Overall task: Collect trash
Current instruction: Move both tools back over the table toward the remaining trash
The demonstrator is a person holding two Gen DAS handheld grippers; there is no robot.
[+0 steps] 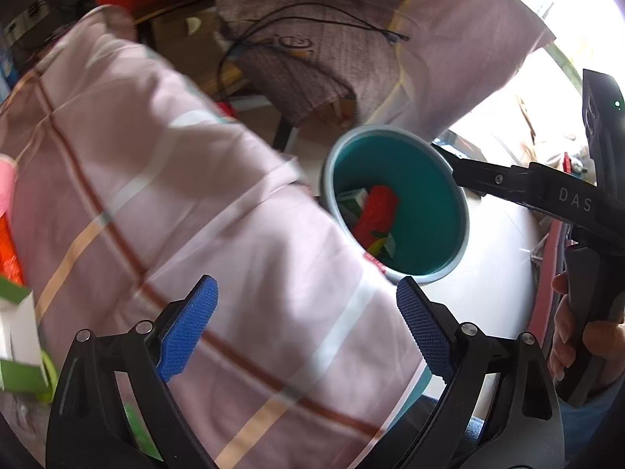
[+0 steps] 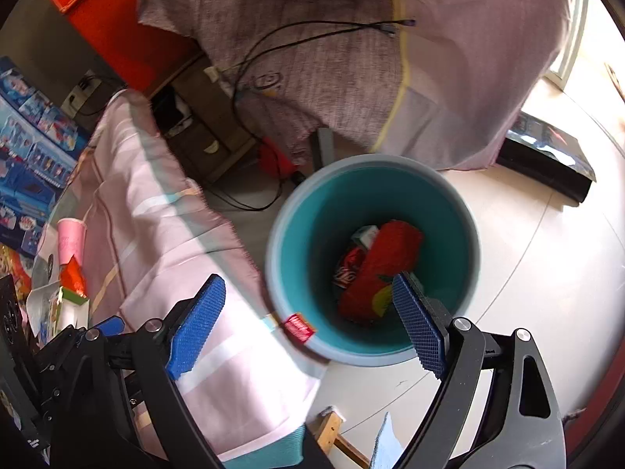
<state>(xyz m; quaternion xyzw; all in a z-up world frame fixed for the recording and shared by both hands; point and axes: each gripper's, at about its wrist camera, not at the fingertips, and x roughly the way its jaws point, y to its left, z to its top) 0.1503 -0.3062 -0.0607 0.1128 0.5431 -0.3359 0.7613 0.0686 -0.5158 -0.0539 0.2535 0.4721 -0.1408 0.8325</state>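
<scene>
My right tongs [image 2: 308, 318] hung spread and empty directly above the teal bin [image 2: 304, 211] on the floor; red wrapper [image 2: 384, 262] lay inside it. My left tongs [image 1: 306, 328], also spread and empty, hovered over the pink cloth [image 1: 156, 179], bin ahead to the right.

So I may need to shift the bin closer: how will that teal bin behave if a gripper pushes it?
The teal bin will probably slide easily, since it stands on a smooth glossy floor. It looks light: thin walls, only a red wrapper and a few scraps inside. A push at the rim might tip it, so push low.
</scene>
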